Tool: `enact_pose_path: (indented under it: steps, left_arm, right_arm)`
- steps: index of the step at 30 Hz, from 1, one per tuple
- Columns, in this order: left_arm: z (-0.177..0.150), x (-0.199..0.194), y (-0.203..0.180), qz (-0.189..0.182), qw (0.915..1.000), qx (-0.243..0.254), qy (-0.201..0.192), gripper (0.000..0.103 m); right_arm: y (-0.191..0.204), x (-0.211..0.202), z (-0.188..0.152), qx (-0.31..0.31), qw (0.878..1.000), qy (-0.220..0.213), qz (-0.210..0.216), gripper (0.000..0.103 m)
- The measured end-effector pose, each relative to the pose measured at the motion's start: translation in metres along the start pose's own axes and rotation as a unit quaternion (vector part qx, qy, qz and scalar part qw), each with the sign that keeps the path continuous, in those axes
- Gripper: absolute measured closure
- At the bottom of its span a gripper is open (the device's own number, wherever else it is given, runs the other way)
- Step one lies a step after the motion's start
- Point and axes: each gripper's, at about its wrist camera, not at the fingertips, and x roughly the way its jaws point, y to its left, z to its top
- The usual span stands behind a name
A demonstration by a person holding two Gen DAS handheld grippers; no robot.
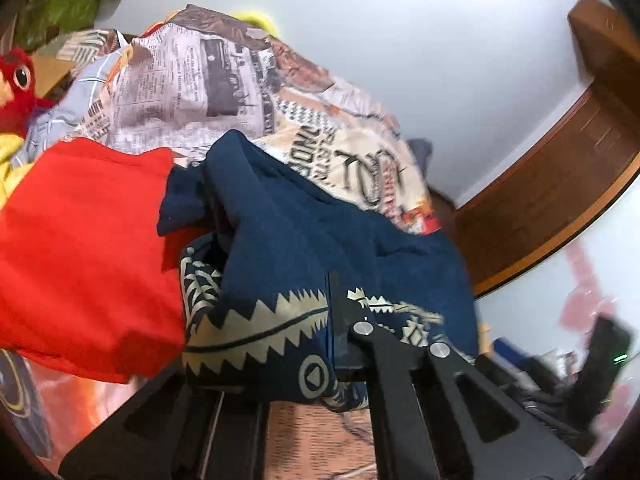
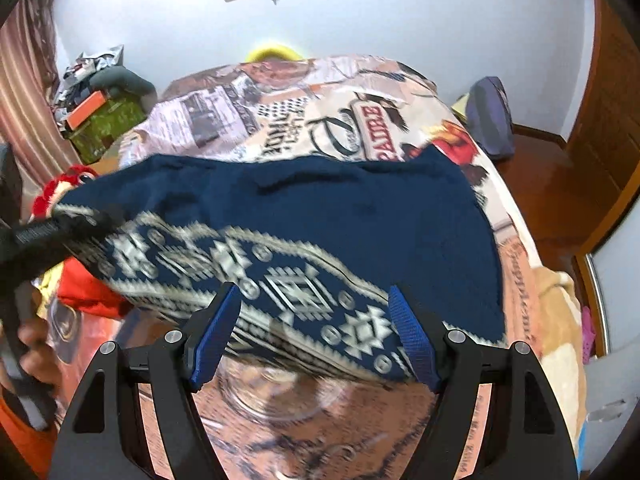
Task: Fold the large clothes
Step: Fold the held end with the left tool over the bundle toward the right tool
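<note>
We see a navy shirt (image 2: 320,208) with a cream patterned band, spread over a bed (image 2: 516,248) covered in a newspaper-print sheet. Our left claw (image 1: 334,320) is clenched on the shirt's patterned edge, lifting it at that corner. Our right claw (image 2: 316,332) is released, its blue pads (image 2: 216,336) standing wide on either side of the patterned hem without pressing it. Left of the left claw lies a red cloth (image 1: 80,248), touching the shirt. Beyond that, a red plush toy (image 1: 16,88) sits near the bed's far edge.
</note>
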Motion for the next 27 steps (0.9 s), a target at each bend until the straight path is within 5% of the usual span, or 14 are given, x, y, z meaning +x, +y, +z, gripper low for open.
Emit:
enact_pose_path:
  steps: [8,17,21,27]
  left_arm:
    - [-0.005,0.050,0.081,0.011,0.9919,-0.119,0.043,0.094]
    - [0.016,-0.033,0.058,-0.019,0.9948,-0.077,-0.064,0.099]
    - [0.027,-0.072,0.045,0.006,0.9932,-0.040,-0.109,0.099]
    - [0.029,-0.083,0.037,0.036,0.9921,-0.014,-0.120,0.100]
  right_arm:
    - [0.022,0.019,0.008,-0.034,0.999,0.017,0.000,0.030]
    - [0.034,0.037,0.018,-0.032,0.998,0.046,0.001,0.030]
    - [0.053,0.045,0.022,-0.028,0.998,0.047,0.033,0.030]
    - [0.093,0.075,0.015,-0.054,0.993,0.078,0.070,0.030]
